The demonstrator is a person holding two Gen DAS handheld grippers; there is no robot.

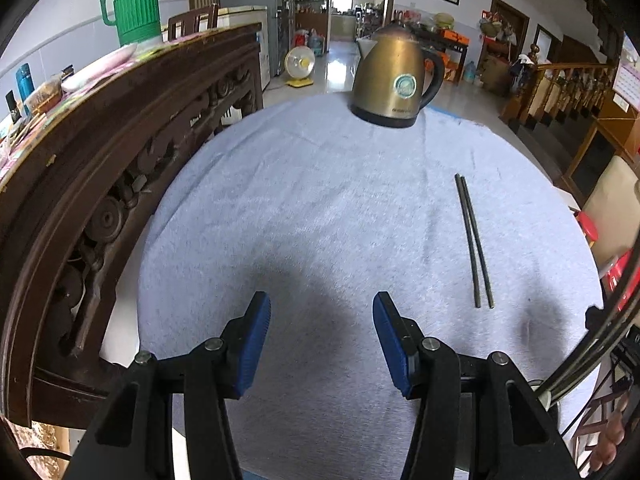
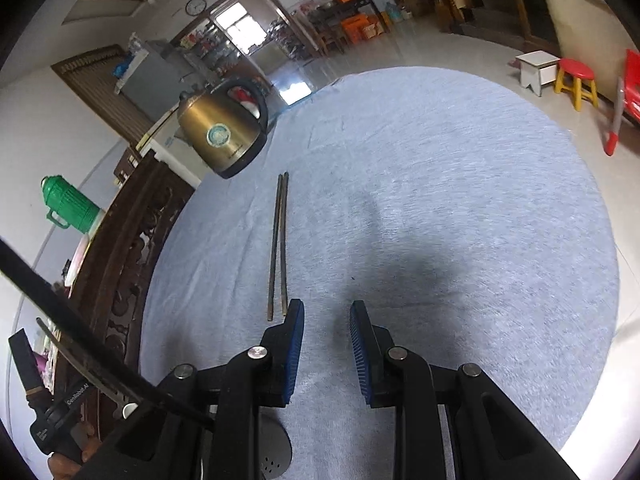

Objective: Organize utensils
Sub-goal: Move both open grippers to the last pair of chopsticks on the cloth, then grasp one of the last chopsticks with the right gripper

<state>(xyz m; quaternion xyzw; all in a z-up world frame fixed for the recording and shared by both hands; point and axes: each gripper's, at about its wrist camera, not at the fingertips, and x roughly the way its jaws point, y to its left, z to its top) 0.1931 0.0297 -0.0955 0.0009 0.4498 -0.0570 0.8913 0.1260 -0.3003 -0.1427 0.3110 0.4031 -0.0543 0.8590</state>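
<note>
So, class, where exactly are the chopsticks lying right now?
The chopsticks lie side by side on the blue cloth, nearer than the kettle: right of the left gripper in its view, just left of the right gripper in its own.

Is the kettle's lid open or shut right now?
Shut. The lid sits flush on top of the brass-coloured kettle, no gap showing in either wrist view.

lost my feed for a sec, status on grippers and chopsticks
Left gripper open, empty. Right gripper open, empty, just right of chopsticks. Chopsticks paired, flat on cloth. Kettle beyond them, path clear.
</note>
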